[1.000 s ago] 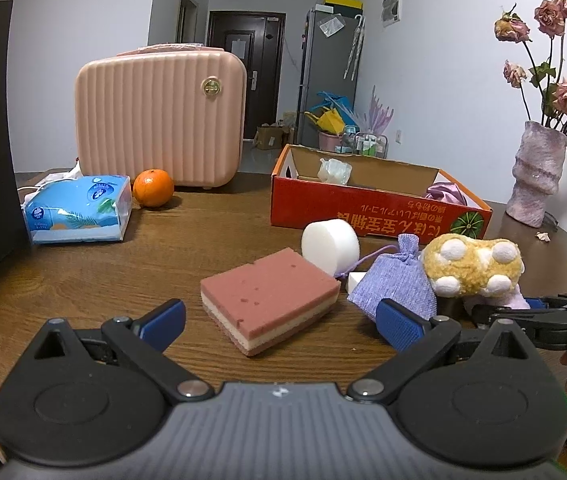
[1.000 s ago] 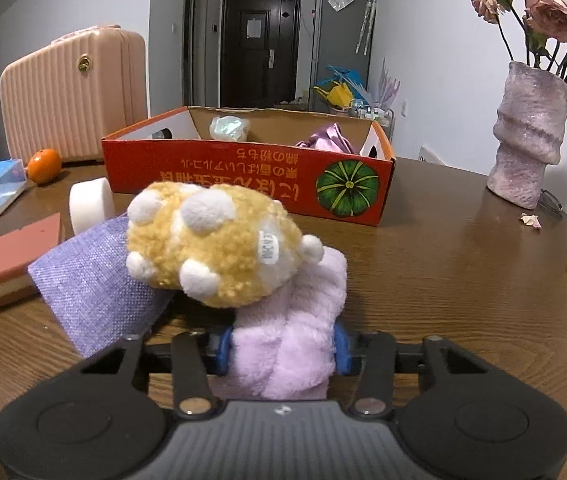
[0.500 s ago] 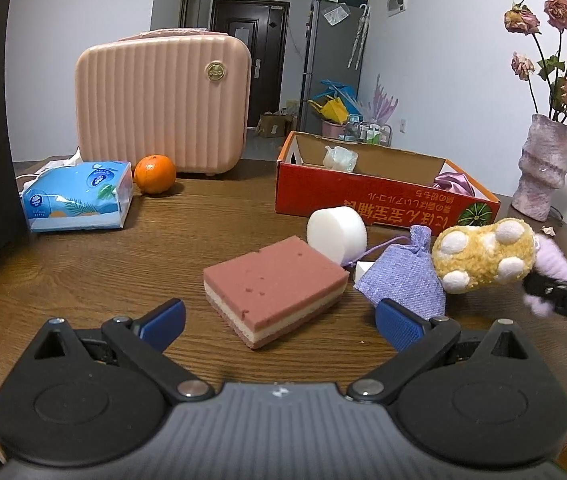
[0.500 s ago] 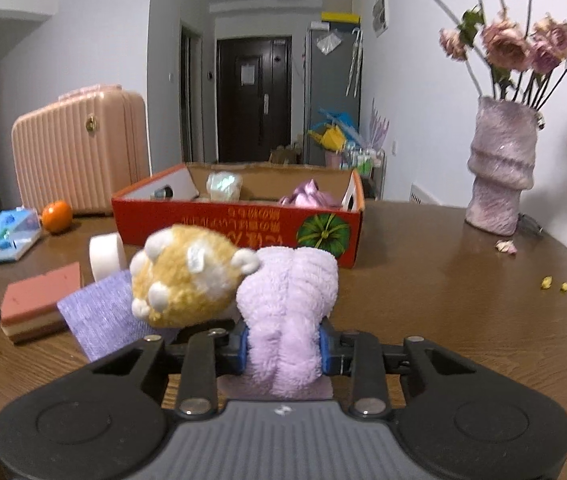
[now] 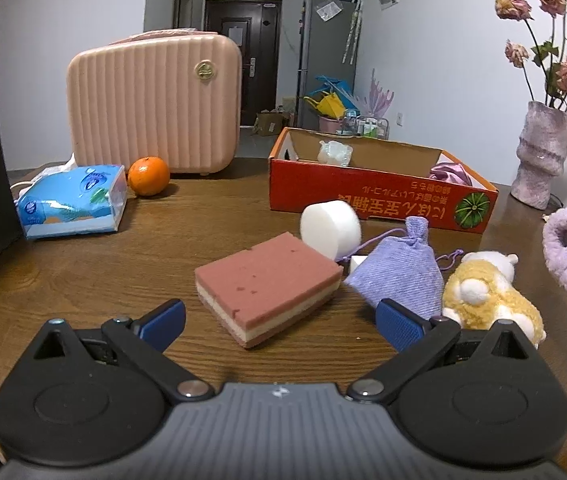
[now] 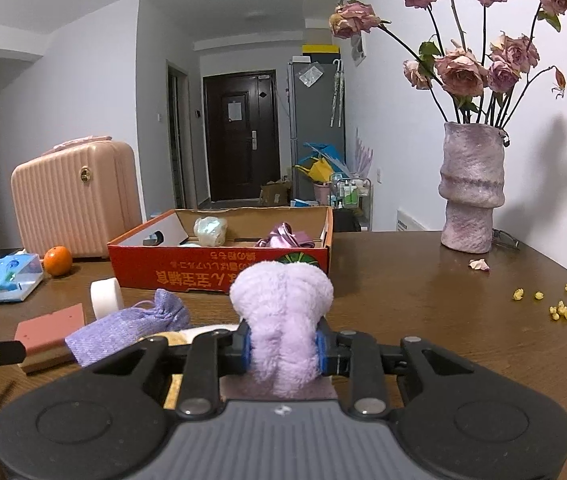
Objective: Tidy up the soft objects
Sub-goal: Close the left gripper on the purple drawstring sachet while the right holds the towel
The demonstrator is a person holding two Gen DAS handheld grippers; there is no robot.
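Observation:
My right gripper (image 6: 282,350) is shut on a fluffy lilac cloth (image 6: 282,320) and holds it above the table; the cloth also shows at the right edge of the left wrist view (image 5: 563,256). My left gripper (image 5: 279,320) is open and empty, low over the table. In front of it lie a pink layered sponge (image 5: 267,286), a white round sponge (image 5: 329,229), a purple drawstring pouch (image 5: 399,272) and a yellow plush toy (image 5: 491,300). The red cardboard box (image 6: 219,276) stands behind them with a pale bundle (image 6: 210,230) and a pink satin cloth (image 6: 283,238) inside.
A pink suitcase (image 5: 151,104), an orange (image 5: 148,176) and a blue tissue pack (image 5: 71,206) stand at the far left. A vase of dried roses (image 6: 471,188) stands at the far right. Yellow crumbs (image 6: 555,308) lie on the wooden table (image 6: 423,300).
My right gripper has lifted the lilac cloth up off the table. The yellow plush toy that leaned on the cloth has dropped onto the table beside the pouch.

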